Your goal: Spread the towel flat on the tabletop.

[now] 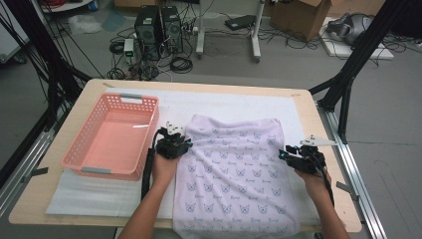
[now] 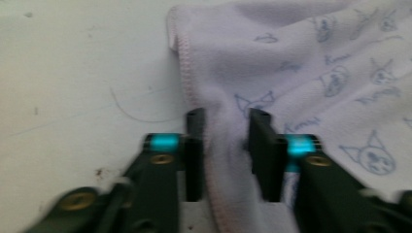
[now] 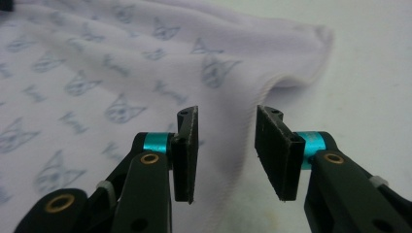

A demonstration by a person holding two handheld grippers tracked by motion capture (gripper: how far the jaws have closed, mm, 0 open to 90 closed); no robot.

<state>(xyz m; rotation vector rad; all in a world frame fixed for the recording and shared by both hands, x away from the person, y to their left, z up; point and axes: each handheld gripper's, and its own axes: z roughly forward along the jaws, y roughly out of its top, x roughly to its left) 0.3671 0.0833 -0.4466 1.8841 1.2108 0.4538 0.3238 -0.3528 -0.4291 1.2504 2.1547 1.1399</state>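
High view is showing the pink basket (image 1: pixel 112 137) sitting just left of the lavender towel (image 1: pixel 234 174) you are working on. Your left gripper (image 1: pixel 171 142) is resting at the towel's left edge, jaws partly parted with the hem lying loose between them. Your right gripper (image 1: pixel 298 154) is hovering at the towel's right edge, jaws partly parted, gripping nothing.
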